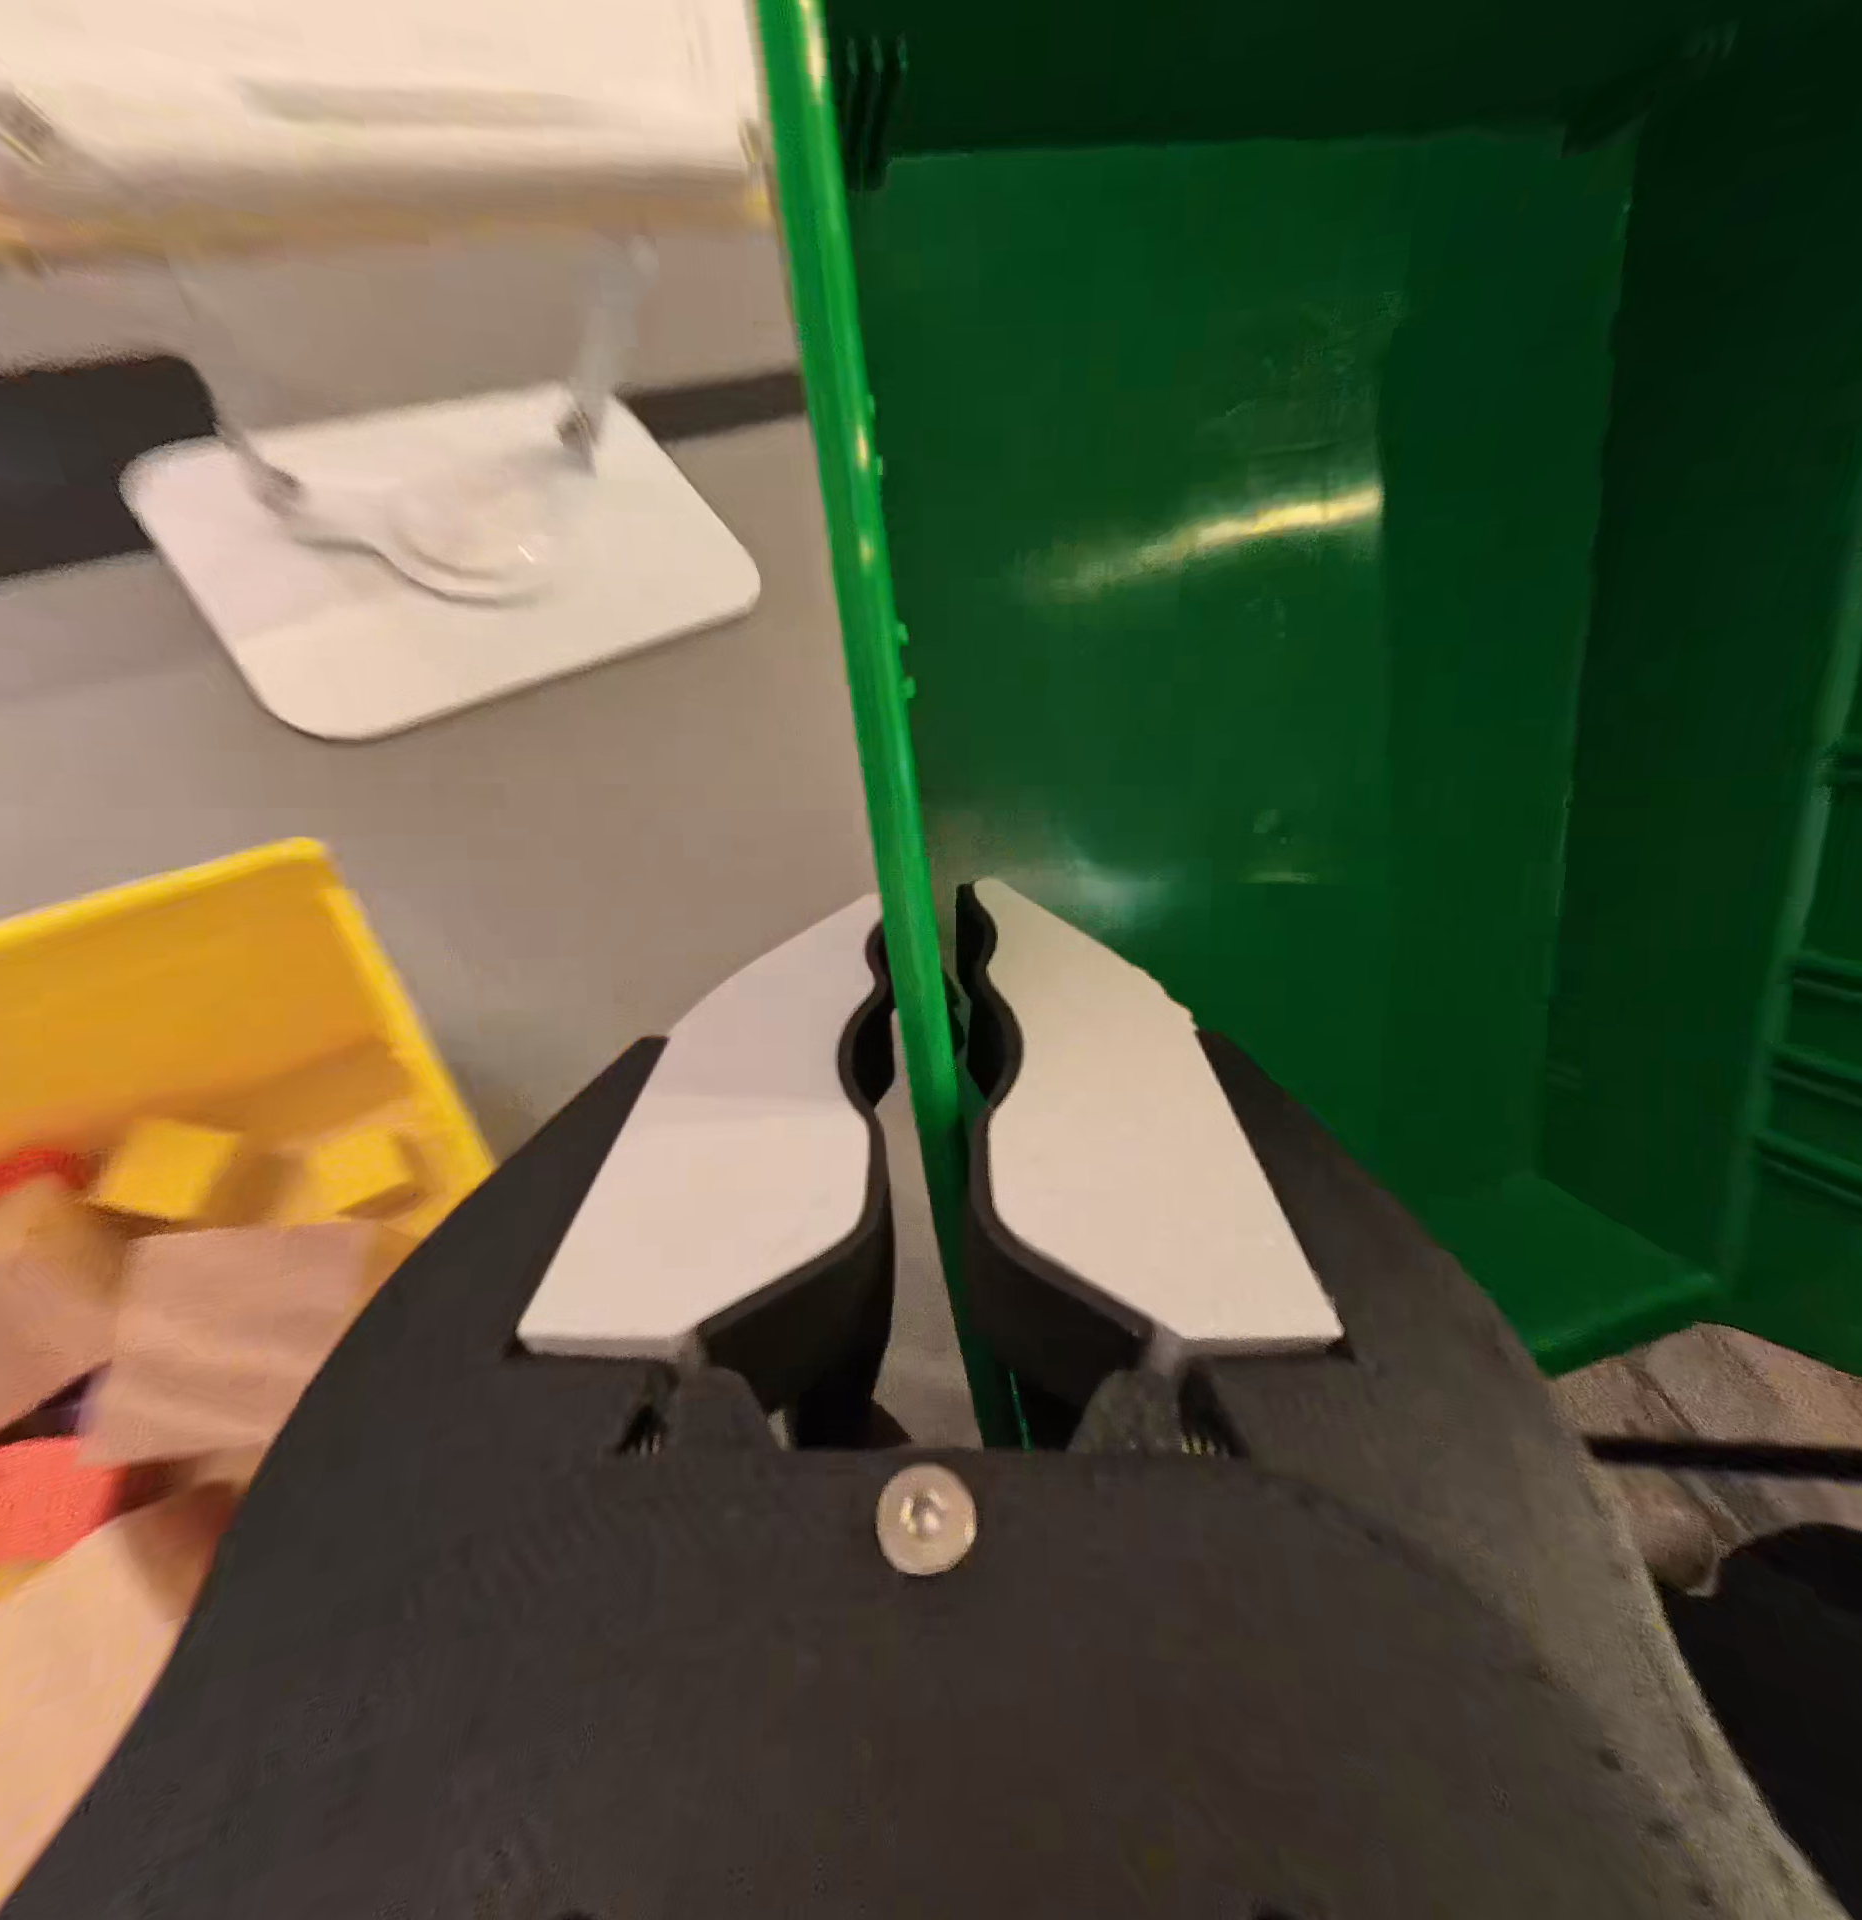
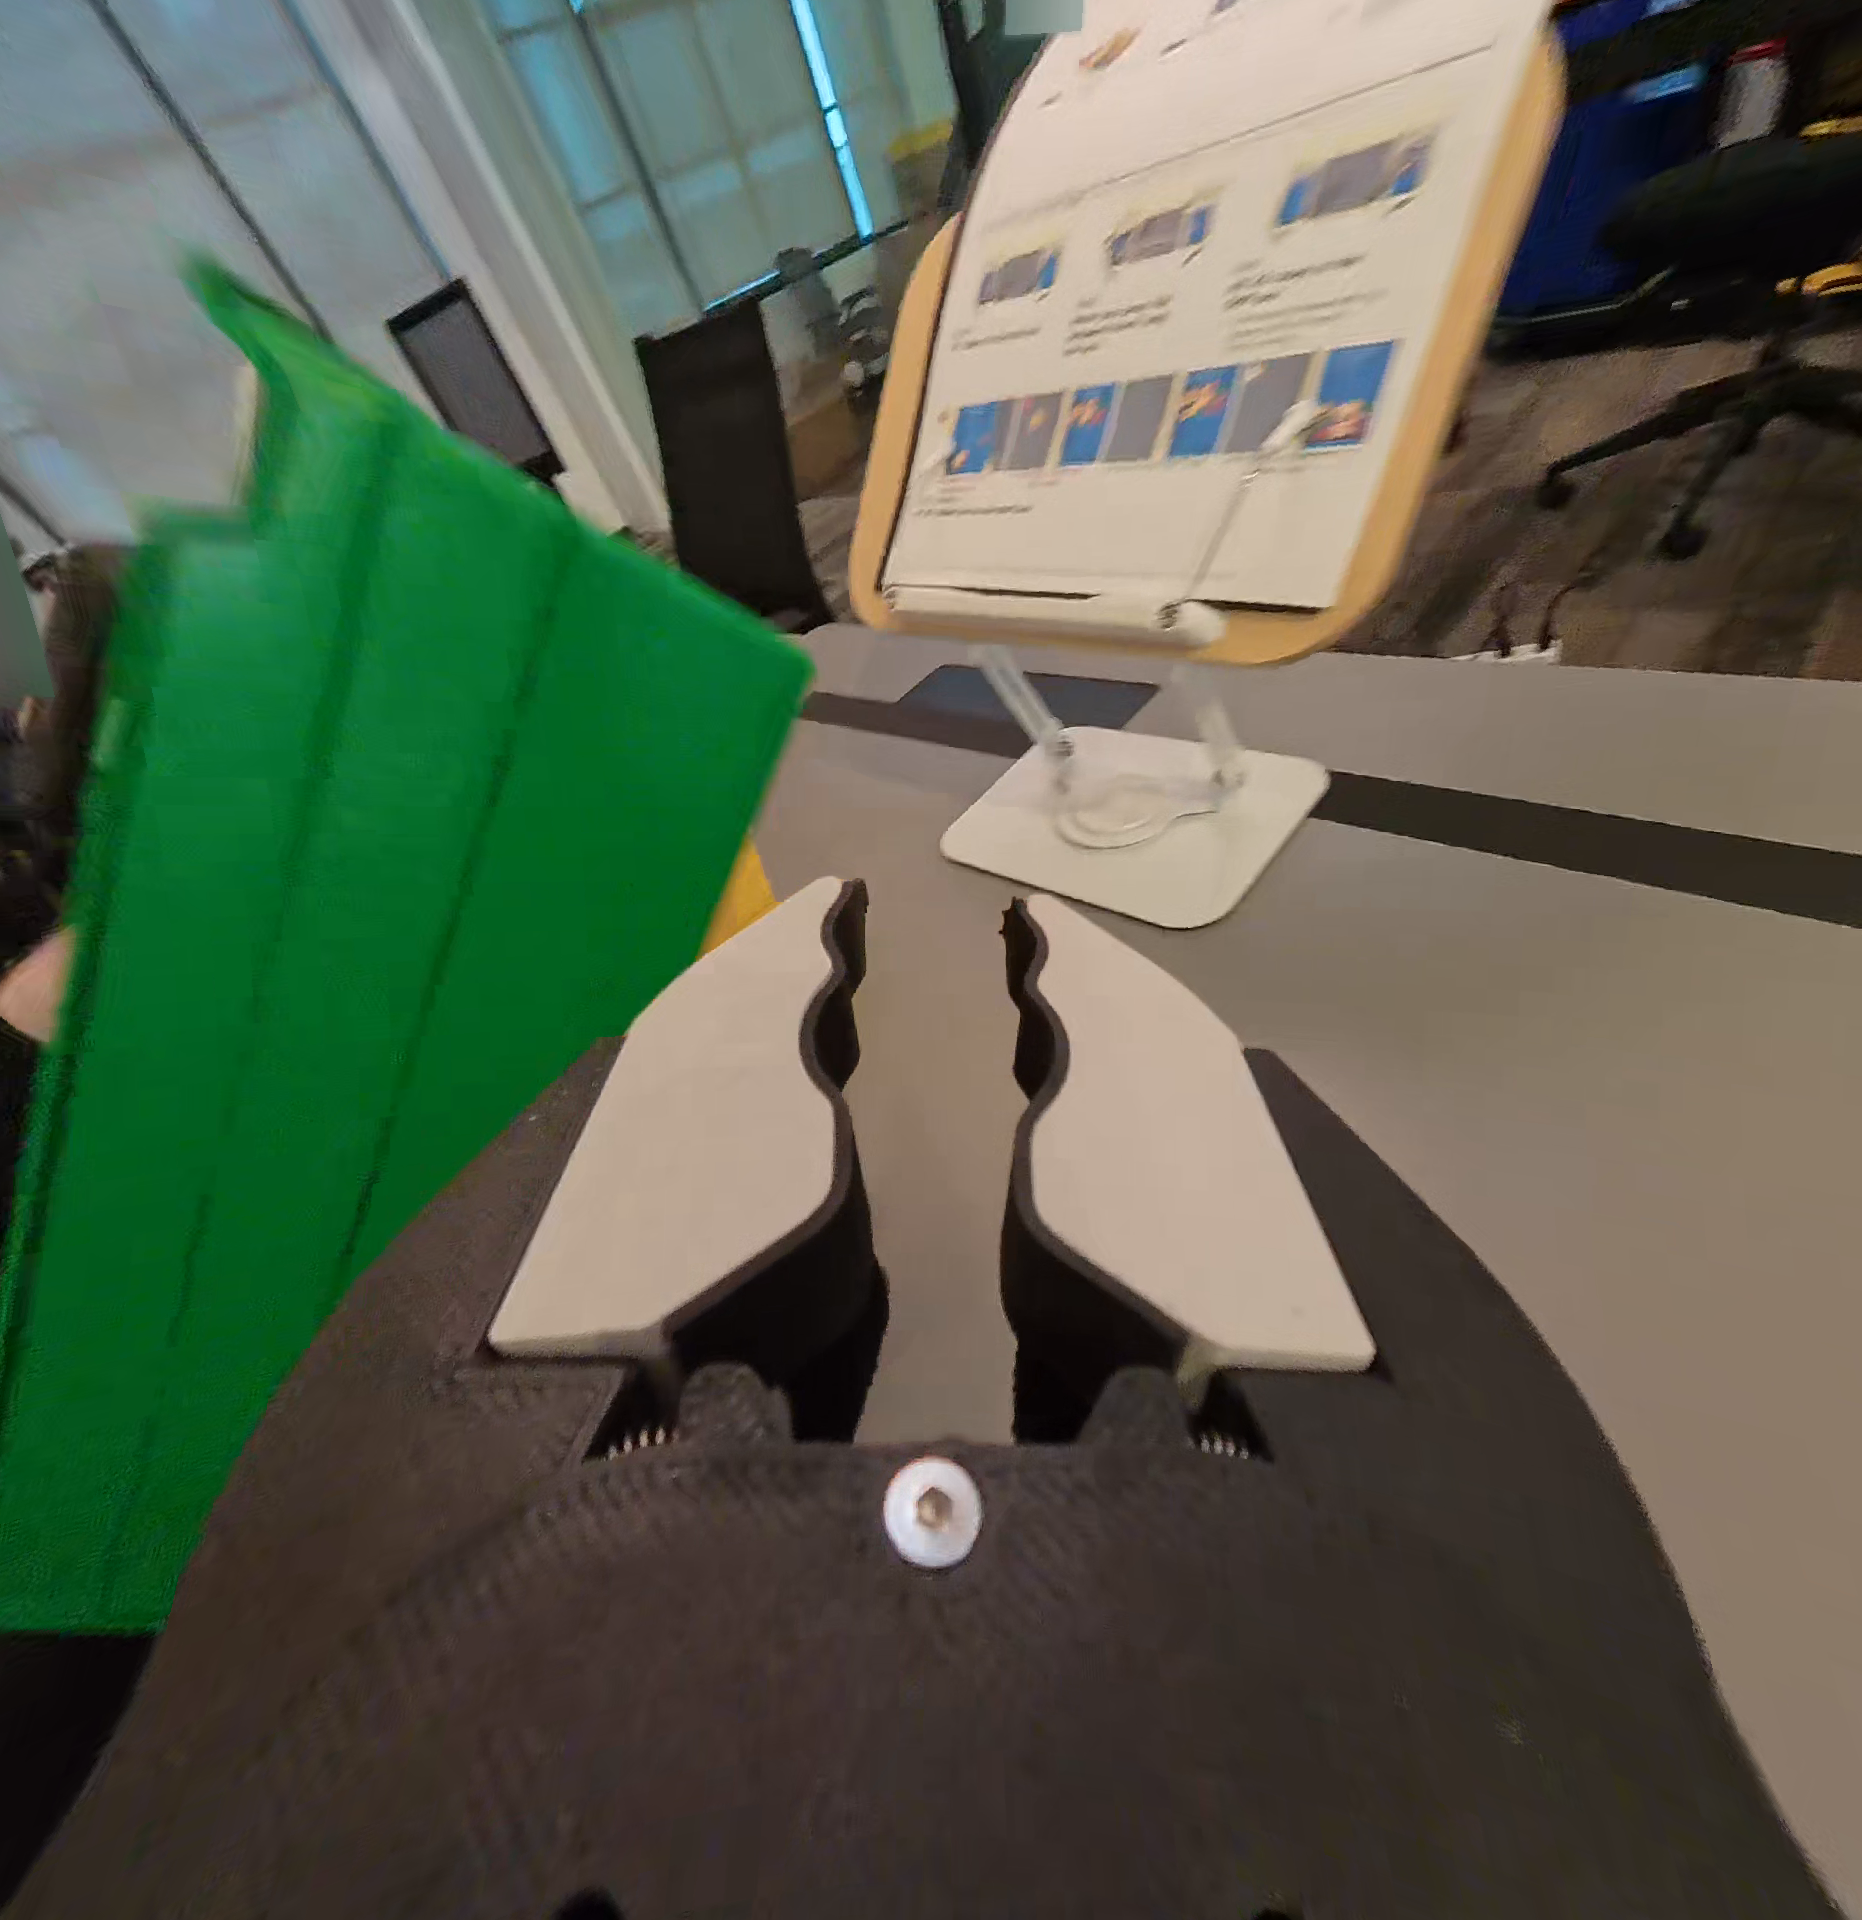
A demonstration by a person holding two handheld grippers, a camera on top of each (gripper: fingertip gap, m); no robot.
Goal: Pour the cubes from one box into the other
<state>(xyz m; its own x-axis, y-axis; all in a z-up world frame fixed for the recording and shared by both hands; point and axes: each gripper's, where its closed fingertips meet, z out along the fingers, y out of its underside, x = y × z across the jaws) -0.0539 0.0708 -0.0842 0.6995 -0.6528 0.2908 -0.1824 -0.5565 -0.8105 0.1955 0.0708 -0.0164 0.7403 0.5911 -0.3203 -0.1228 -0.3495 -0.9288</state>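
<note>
A: Left gripper [image 1: 922, 914], black body with pale grey finger plates: what has it got?

B: Clamped on the thin side wall of the glossy green plastic box [image 1: 1270, 582]. One finger sits outside the wall, the other inside, with the wall edge running straight down the gap. The box is tipped on its side and lifted, and its interior shows bare.

A: And the cubes?

B: Small wooden cubes [image 1: 168, 1164], yellow, orange and natural, lie heaped in the yellow plastic box [image 1: 179, 935] low to the left of the gripper, on the grey tabletop [image 1: 594, 831]. That part of the left wrist view is blurred, so no count.

A: Right gripper [image 2: 932, 909]?

B: Fingers parted, nothing between them but tabletop. It hovers above the surface, with the green box's ribbed underside just to its left; a corner of the yellow box peeks out behind that.

A: Anything else?

B: A wood-rimmed document stand with a printed sheet [image 2: 1197, 343] on a white base, farther back.
</note>
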